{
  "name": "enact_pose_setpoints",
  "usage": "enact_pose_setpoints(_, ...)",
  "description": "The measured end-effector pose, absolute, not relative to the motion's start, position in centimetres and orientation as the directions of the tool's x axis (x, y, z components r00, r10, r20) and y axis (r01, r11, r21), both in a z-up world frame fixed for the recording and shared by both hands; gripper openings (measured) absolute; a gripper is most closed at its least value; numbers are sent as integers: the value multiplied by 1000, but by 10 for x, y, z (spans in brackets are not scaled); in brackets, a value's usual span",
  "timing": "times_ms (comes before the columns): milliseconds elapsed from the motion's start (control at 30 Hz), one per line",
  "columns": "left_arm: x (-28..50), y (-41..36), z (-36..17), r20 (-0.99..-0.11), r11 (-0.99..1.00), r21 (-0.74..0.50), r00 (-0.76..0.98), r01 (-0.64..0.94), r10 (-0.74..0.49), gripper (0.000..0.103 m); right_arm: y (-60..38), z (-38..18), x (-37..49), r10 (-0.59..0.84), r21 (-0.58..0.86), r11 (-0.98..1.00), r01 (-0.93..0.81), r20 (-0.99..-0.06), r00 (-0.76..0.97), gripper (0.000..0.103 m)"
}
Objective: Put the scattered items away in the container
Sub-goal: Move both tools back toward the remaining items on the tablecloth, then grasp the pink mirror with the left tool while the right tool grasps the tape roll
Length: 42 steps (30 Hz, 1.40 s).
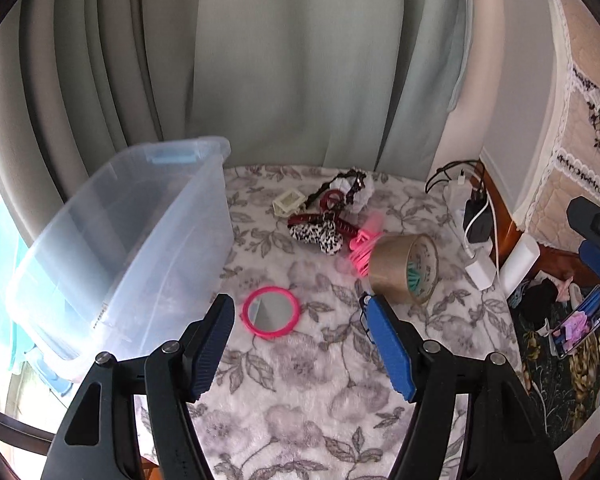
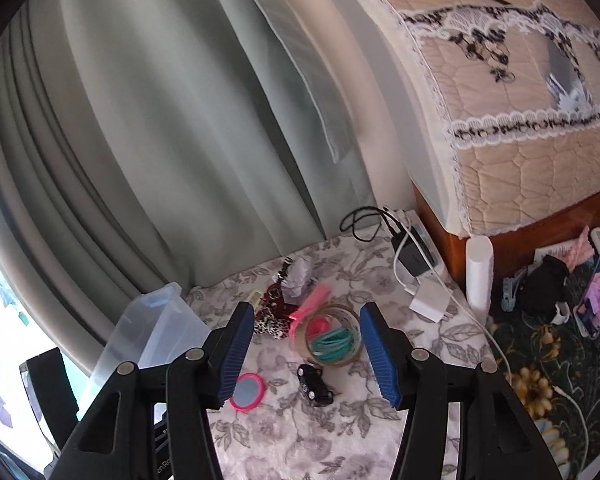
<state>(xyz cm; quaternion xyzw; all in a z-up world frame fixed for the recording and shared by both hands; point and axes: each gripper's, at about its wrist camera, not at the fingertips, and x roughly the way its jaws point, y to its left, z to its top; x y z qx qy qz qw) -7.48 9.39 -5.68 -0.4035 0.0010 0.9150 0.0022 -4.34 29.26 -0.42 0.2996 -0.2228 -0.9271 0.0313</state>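
Left gripper (image 1: 298, 314): jaws spread wide, nothing between the pads, no contact with any object. It tilts downward above the near part of the surface, and the pink mirror (image 1: 271, 312) appears in the gap between its fingers.

Right gripper (image 2: 306, 322): jaws spread, empty, no contact. It tilts downward over the near edge, and the tape roll (image 2: 332, 336) shows between its fingertips.

Surface: a floral cloth (image 1: 300, 400) in grey and white. The clear plastic container (image 1: 112, 256) stands at the left edge, tilted in the left wrist view. The mirror lies flat just beside the container. A small black toy car (image 2: 315, 385) lies near the mirror, in front of the tape roll. The tape roll holds teal bands inside its core. A cluster of hair accessories (image 1: 324, 220), including a pink clip (image 1: 362, 246), lies toward the far edge. Chargers and cables (image 1: 474, 220) occupy the far right corner.

Room: a grey-green curtain (image 1: 292, 60) hangs behind the surface; a quilted cover (image 2: 520, 100) with lace trim drapes furniture on the right
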Motion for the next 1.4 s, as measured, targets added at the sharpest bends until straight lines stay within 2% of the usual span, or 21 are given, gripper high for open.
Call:
enact_pose_setpoints(167,-92,89,-97,-783,-1000,7,-622,8,-11,70,296,-37,-64,-197,428,-897,-110,-611,-767,59)
enact_pose_setpoints(467,-120,70,-160,-842,-998,40,-537,49,-60,70,268,-90,-96,-255,396,-916,-64,-698,-669,59)
enact_pose_setpoints(667,-132,61,-182,-872,-998,19,-487,59,-46,70,255,-115,-116,-271,383,-923,-41,-722,-637,59)
enact_pose_setpoints(1067,-154,50,-203,-871,-998,-26,-492,60,-7,71,232,-131,-163,-293,369,-929,22,-701,-650,58)
enact_pose_setpoints(1267,-160,48,-205,-865,-998,-33,-502,51,3,77,227,-141,-181,-299,372,-928,25,-701,-647,43)
enact_pose_setpoints(1367,-164,47,-206,-861,-998,-26,-509,52,-4,79,226,-145,-184,-311,384,-923,32,-694,-650,32)
enact_pose_setpoints(1400,-166,47,-206,-860,-998,-25,-511,54,-7,80,226,-146,-184,-320,390,-920,39,-689,-651,25)
